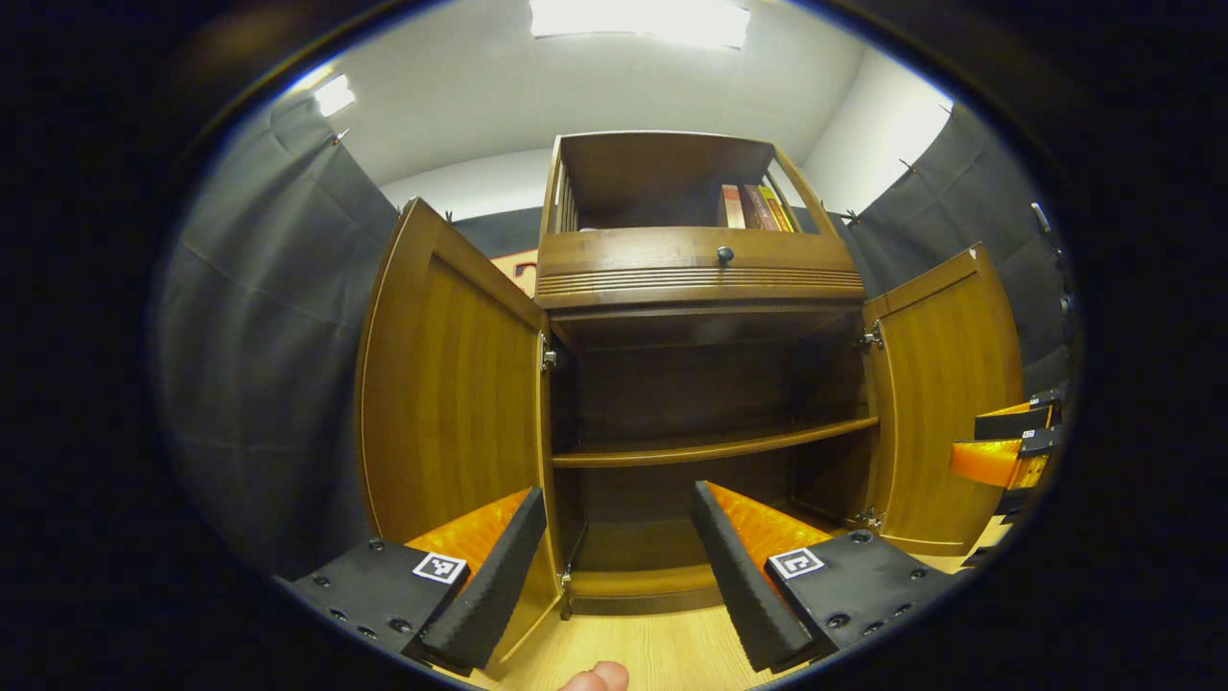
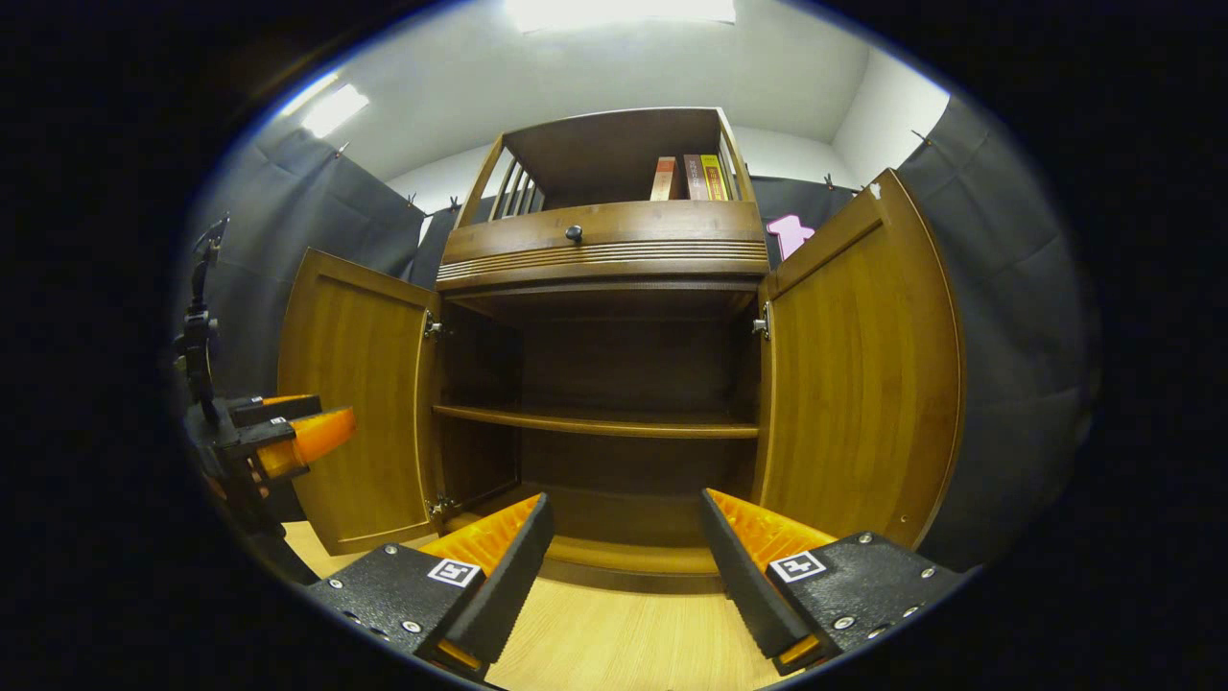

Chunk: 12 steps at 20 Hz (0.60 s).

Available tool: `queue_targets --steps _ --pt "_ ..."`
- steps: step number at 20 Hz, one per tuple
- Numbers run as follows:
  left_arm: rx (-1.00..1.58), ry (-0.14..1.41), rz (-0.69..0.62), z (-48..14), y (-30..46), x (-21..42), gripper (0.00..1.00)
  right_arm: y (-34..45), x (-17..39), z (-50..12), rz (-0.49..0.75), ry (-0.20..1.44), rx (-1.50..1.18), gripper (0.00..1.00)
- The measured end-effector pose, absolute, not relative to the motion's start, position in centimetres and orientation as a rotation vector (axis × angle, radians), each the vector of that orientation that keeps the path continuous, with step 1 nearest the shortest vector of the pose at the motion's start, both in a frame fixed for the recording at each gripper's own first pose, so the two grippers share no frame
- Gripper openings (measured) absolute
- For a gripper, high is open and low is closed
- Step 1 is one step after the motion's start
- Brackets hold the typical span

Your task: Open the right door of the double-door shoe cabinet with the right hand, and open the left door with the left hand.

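**A:** Two doors, both swung out. Left gripper view first: the shoe cabinet (image 1: 705, 384) stands straight ahead of the left gripper (image 1: 619, 566), whose fingers are spread wide and hold nothing. Left door (image 1: 446, 403) hangs open just left of the cabinet's mouth, its lower edge close behind the left finger, but I cannot tell if they touch.

**B:** And the other door there?

**A:** Right door (image 1: 945, 403) is open on the cabinet's far side, well apart from those fingers. The other gripper shows just beside that door's outer edge.

**B:** Right gripper view?

**A:** Cabinet dead ahead again. Right gripper (image 2: 624, 566) has its fingers wide, empty. The right door (image 2: 863, 374) stands open just right of the cabinet's mouth, above and behind the right finger. Left door (image 2: 360, 403) open on the opposite side, with the left gripper (image 2: 288, 432) near its outer edge.

**B:** Interior?

**A:** One shelf (image 2: 595, 420) across the middle, bare as far as I can see; books (image 2: 686, 178) in the upper cubby.

**B:** Judgement?

**A:** Each door's long axis is upright and each lies nearest its own hand. Both look fully open, so the task appears done; any next move would be backing off.
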<state>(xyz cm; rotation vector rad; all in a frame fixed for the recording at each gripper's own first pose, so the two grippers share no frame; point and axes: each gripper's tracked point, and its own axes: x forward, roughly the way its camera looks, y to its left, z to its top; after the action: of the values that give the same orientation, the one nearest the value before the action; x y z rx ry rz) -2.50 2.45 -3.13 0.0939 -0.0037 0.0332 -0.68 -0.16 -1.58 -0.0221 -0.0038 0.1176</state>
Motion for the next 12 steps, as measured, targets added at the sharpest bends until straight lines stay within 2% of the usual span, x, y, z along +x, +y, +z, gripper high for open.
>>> queue_targets --steps 1,3,5,7,12 --pt "0.087 0.006 0.034 -3.3 2.6 -2.4 0.98 0.0 -0.7 -1.5 0.121 -0.007 -0.021 1.00" --pt "0.083 0.013 0.041 -3.6 3.1 -2.1 0.96 -0.1 -0.8 -1.2 0.115 -0.010 -0.030 0.94" --pt "0.079 0.012 0.041 -3.7 3.0 -1.6 0.96 -0.9 -0.7 -0.9 0.091 -0.018 -0.033 0.97" --pt "0.077 0.010 0.047 -3.8 2.9 -1.3 1.00 -0.8 -0.6 -0.9 0.090 -0.019 -0.042 0.94" --pt "0.081 0.013 0.031 -3.9 2.3 -1.1 0.99 -0.2 -0.6 -1.0 0.113 -0.012 -0.029 0.94"
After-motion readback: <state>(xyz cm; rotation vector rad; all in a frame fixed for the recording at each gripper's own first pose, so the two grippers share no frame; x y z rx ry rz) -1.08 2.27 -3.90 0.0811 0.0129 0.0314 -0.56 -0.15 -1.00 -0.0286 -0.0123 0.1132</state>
